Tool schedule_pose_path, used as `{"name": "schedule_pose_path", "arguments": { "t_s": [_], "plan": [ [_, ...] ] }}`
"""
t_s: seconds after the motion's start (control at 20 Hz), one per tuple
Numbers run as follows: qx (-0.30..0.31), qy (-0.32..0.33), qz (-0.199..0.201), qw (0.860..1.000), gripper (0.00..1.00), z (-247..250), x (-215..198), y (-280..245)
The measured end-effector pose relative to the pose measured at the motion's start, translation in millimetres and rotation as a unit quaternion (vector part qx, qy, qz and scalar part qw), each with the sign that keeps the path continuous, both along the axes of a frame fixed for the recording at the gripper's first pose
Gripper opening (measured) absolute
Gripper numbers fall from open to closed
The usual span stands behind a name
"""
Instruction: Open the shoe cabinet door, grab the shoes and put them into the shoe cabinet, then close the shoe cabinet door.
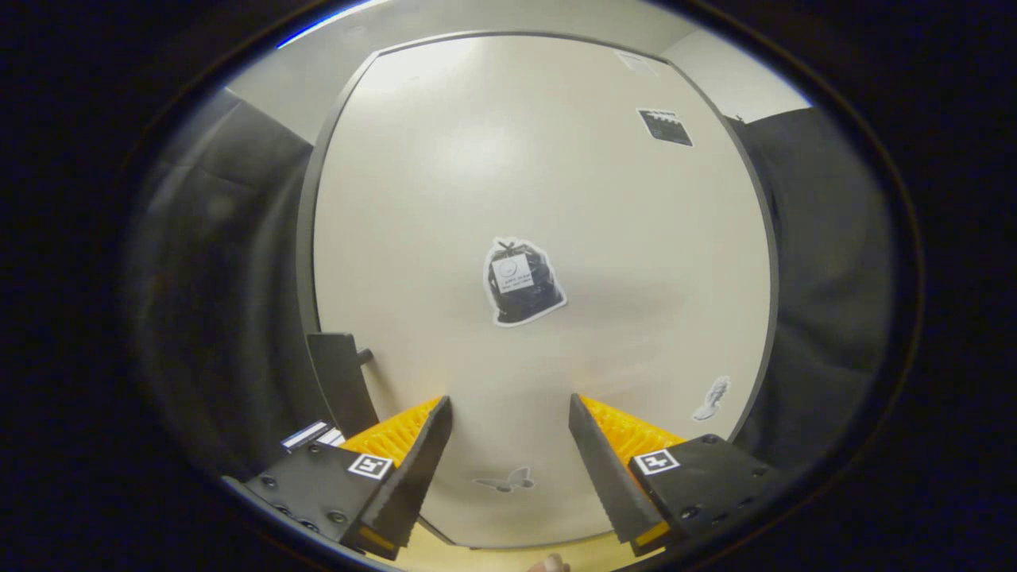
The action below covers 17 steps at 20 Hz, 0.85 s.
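- Black cloth [214, 262] hangs in soft folds on both sides of the booth, with a pale wall showing above at 12 o'clock.
- Facing the camera is the shoe cabinet door [445, 199], a smooth, cream-coloured, faintly glossy panel with a thin dark edge; it is shut and stands just beyond the fingers.
- Dead centre on the panel is a sticker of a black tied bag [523, 283], cut out with a white border.
- Toward 1 o'clock, a small black rectangular sticker [666, 127]; a paler, nearly washed-out one [638, 63] sits above it.
- At about 4 o'clock from centre, a small grey squiggle sticker [712, 399] near the door's edge; at 6 o'clock, between the fingers, a faint grey butterfly sticker [505, 480].
- At 8 o'clock, a flat dark handle-like piece [340, 380] stands at the door's edge, a short peg jutting from it toward the panel.
- The gripper [510, 465] is spread wide with nothing between its jaws: two dark ribbed fingers [413, 469] backed by ridged orange plastic, each black base carrying a square black-and-white marker.
- Below the door at 6 o'clock, a strip of light wood-toned floor [445, 556] and a blurred tip of something pale, too small to identify.
- Shoes cannot be made out.
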<state>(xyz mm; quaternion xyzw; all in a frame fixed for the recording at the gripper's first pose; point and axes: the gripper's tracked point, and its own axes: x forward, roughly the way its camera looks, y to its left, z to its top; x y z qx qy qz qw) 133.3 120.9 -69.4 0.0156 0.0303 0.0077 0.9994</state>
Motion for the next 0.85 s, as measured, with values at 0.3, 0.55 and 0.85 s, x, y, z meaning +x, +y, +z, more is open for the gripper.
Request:
{"name": "schedule_pose_path", "arguments": {
  "t_s": [0.3,0.55,0.85],
  "plan": [
    [-0.002,0.003,0.005,1.000,0.95,-1.2,0.6,-0.1],
    [-0.004,0.002,0.006,1.000,0.95,-0.9,0.6,-2.1],
    [-0.001,-0.019,0.003,1.000,0.95,16.7,-24.2,-15.1]
  ]
}}
